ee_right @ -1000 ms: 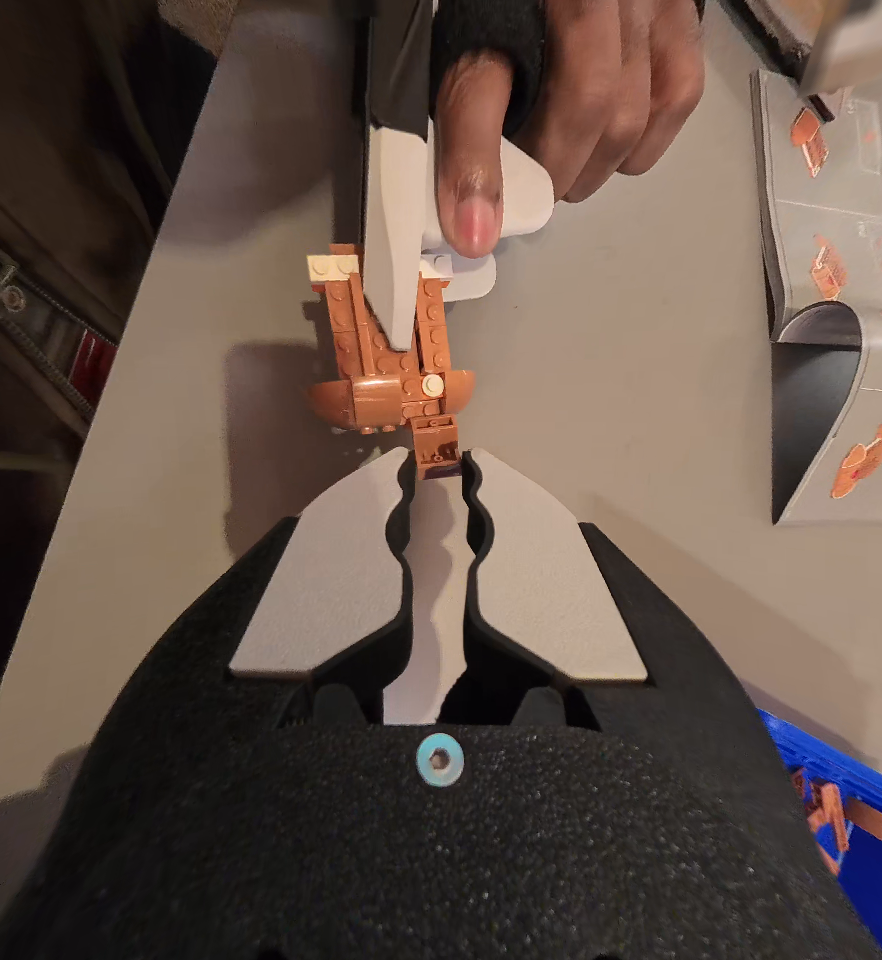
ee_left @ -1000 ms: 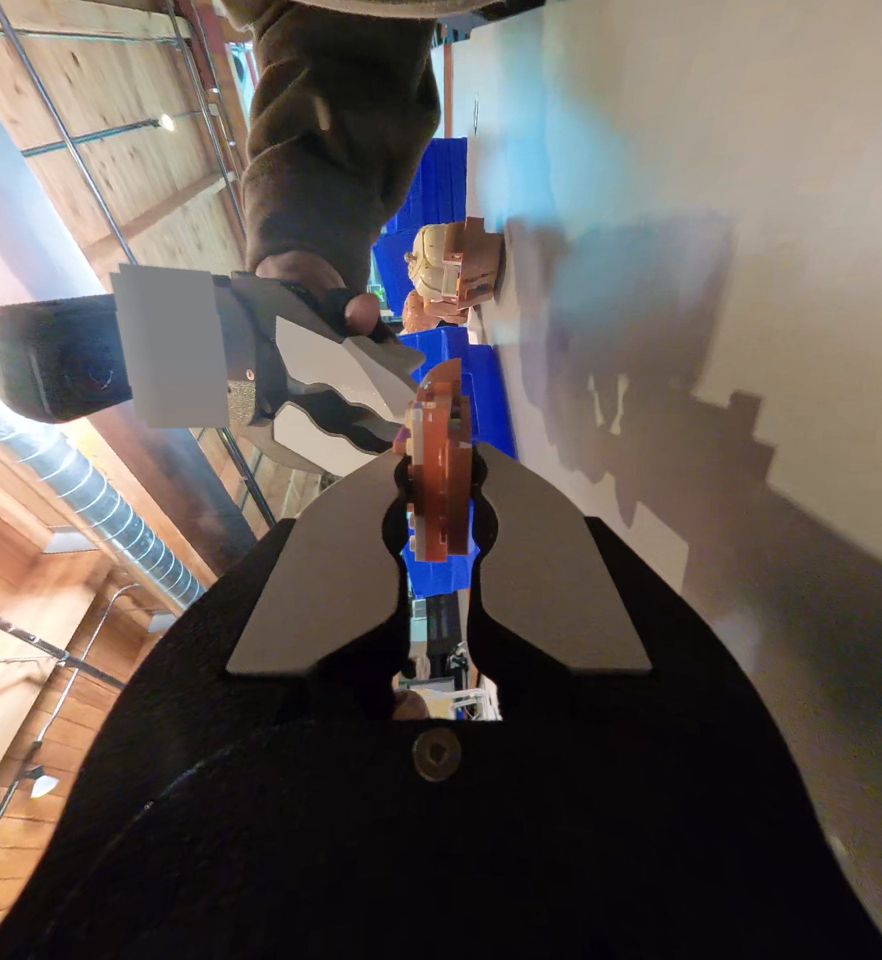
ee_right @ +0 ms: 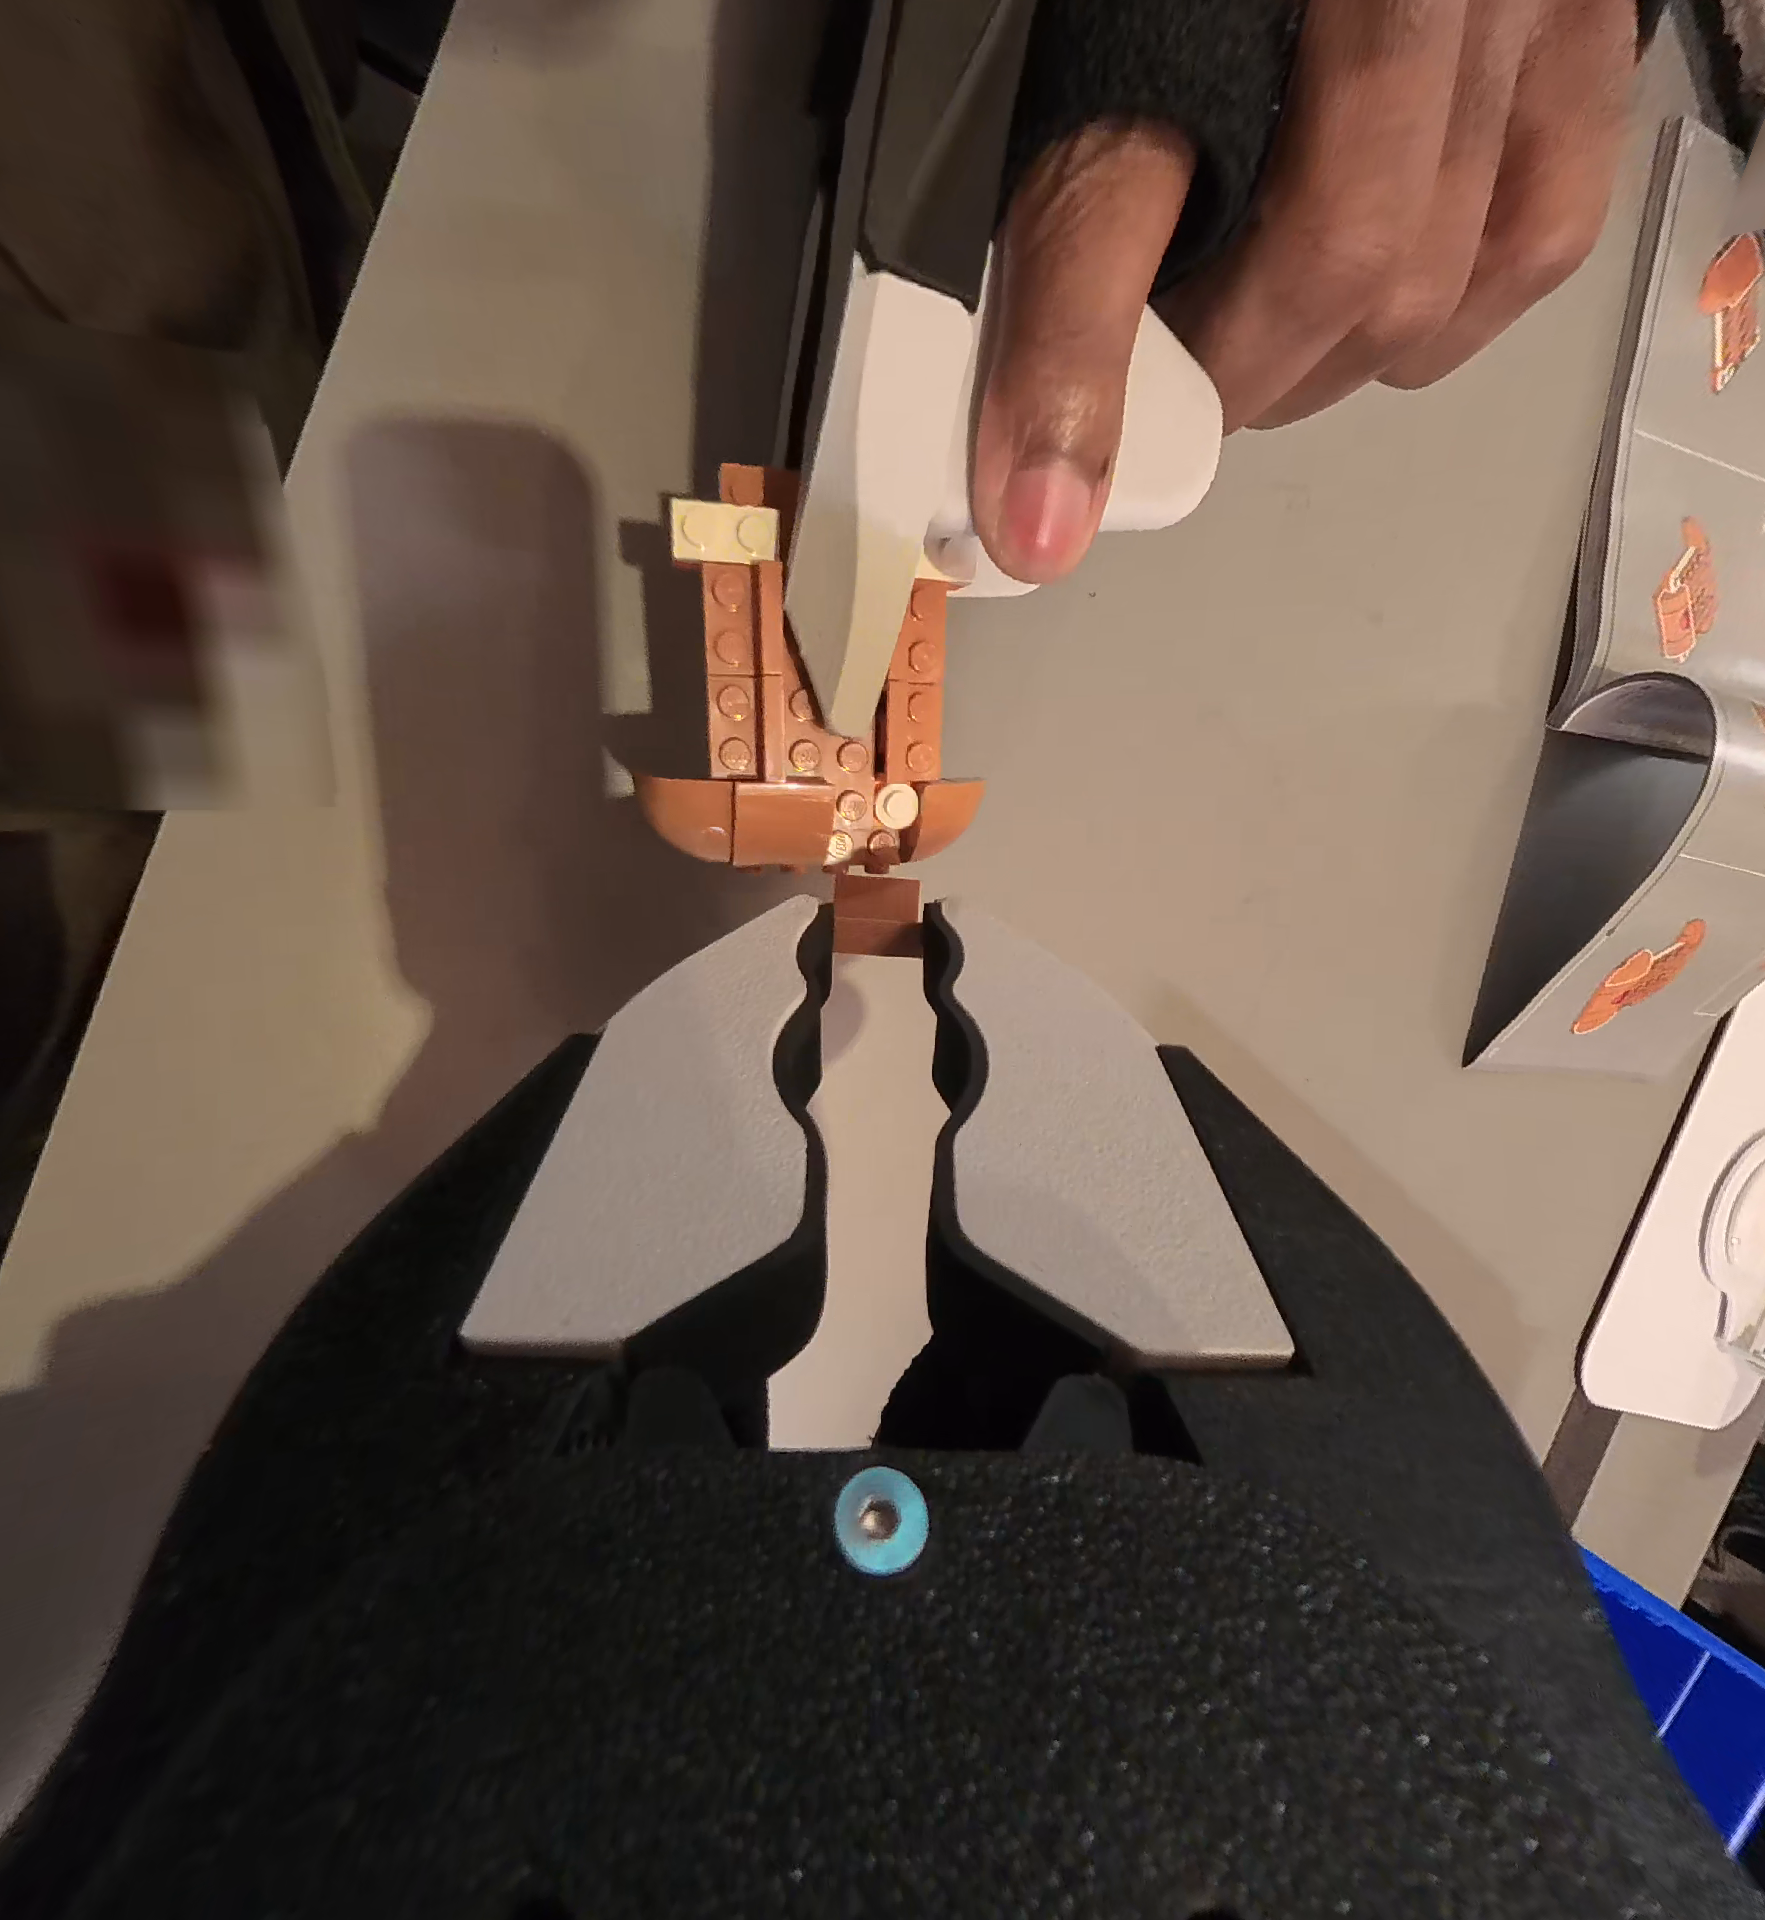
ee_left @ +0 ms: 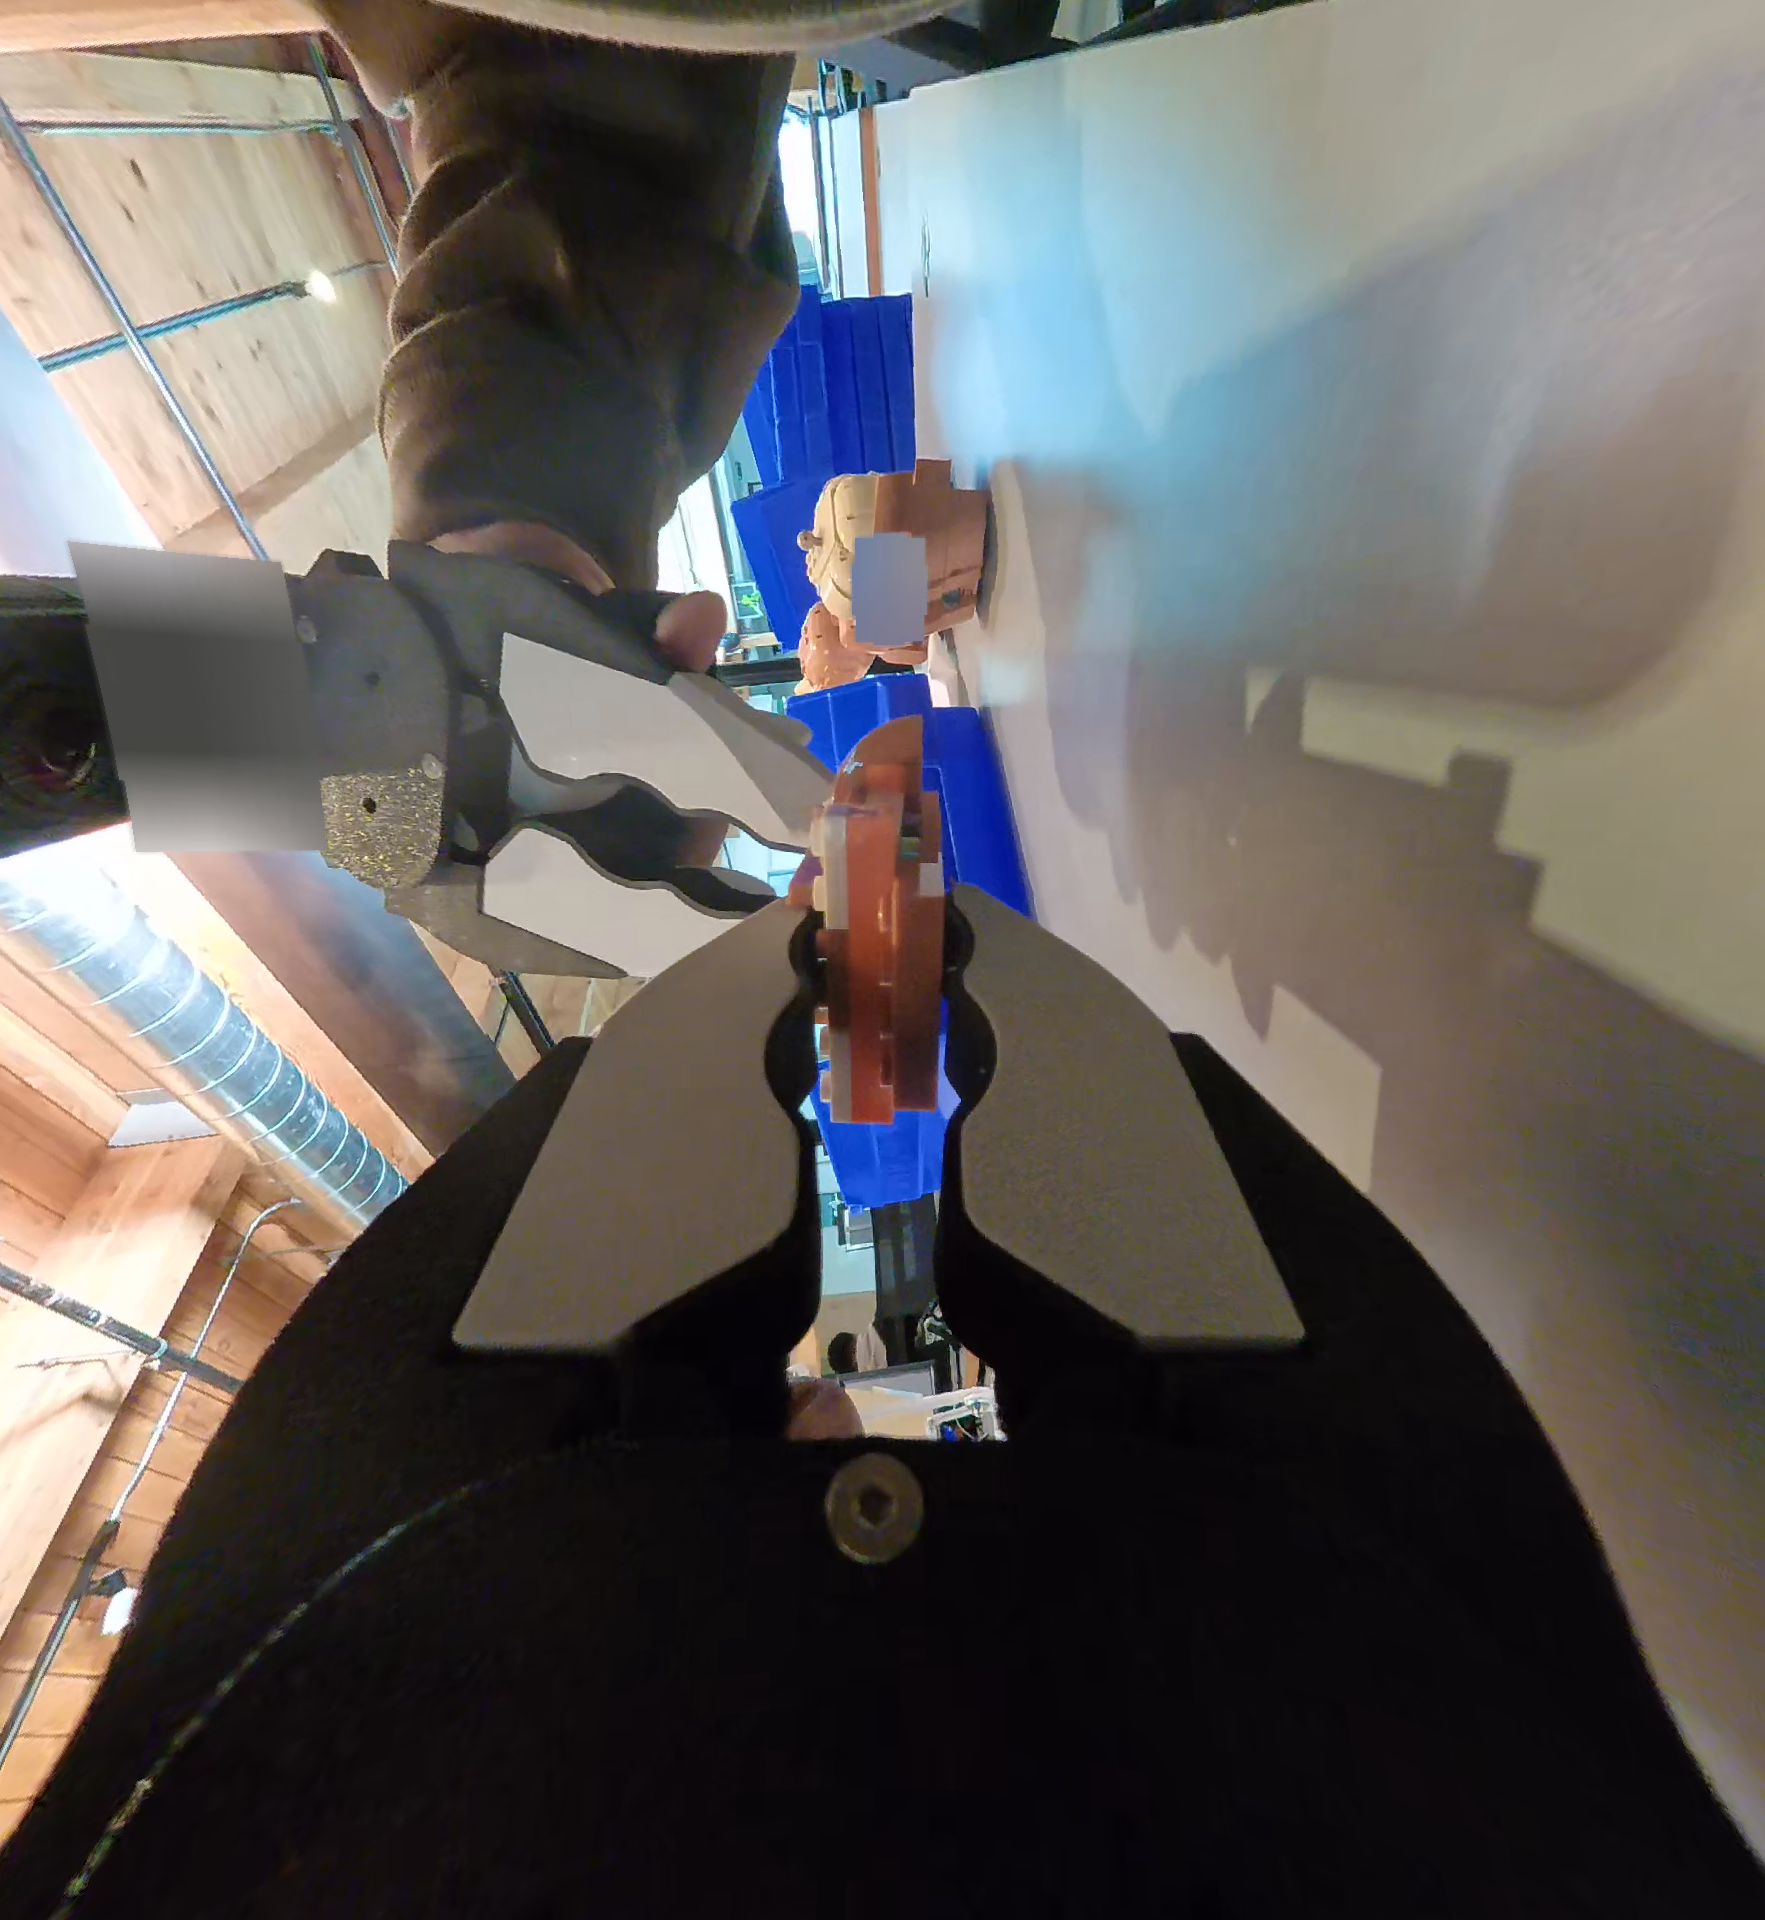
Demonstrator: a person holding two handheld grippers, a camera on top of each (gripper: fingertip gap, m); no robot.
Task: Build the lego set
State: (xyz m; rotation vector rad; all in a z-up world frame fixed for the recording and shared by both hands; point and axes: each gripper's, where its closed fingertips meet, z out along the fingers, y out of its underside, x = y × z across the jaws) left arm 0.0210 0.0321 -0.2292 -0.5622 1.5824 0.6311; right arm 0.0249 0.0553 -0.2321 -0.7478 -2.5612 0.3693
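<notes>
Compared with a second before, the small brown brick [ee_right: 877, 928] had separated slightly from the underside of the brown model [ee_right: 816, 727]; a narrow gap showed between them. Right gripper [ee_right: 876, 920] was clamped on that small brick at its fingertips. Left gripper [ee_left: 878, 925] was closed on the model, holding it edge-on above the grey table [ee_right: 1221, 831]. In the left wrist view the right gripper's tips met the model's side. A second, tan and brown build [ee_left: 899, 561] stood farther along the table by blue bins [ee_left: 836, 416]. An open instruction booklet [ee_right: 1688, 675] lay to the right.
</notes>
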